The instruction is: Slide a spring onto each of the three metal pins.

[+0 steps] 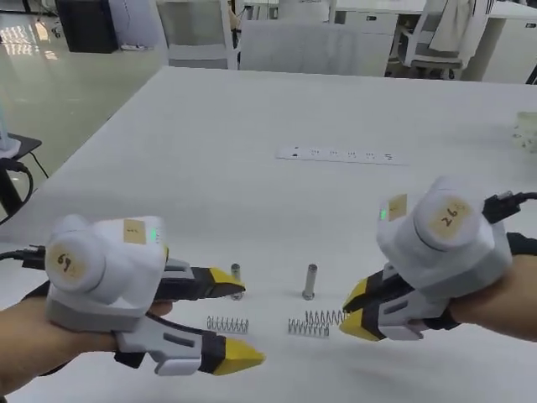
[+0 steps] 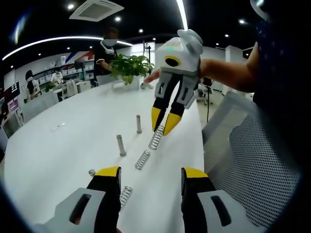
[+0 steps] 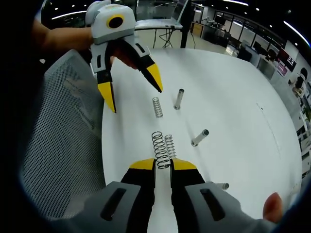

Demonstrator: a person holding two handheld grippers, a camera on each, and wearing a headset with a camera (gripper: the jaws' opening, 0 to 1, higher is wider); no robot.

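Three small coil springs lie near the front of the white table (image 1: 252, 193). My right gripper (image 1: 351, 317) (image 3: 163, 166) is shut on the end of one spring (image 1: 326, 317) (image 3: 159, 144), which lies level over the table. A second spring (image 1: 307, 328) (image 3: 169, 144) rests just beside it. The third spring (image 1: 227, 324) (image 3: 157, 107) lies between the spread jaws of my left gripper (image 1: 235, 321) (image 2: 150, 177), which is open and holds nothing. Bare metal pins stand upright: one (image 1: 310, 281) (image 2: 138, 124) mid-table, another (image 1: 236, 276) behind the left gripper's upper jaw. A third pin (image 3: 222, 185) shows near the right gripper.
A white power strip (image 1: 340, 154) lies flat further back on the table. A mesh chair (image 3: 68, 126) stands at the table's near edge. A potted plant (image 2: 129, 65) and a person (image 2: 104, 53) are at the far end.
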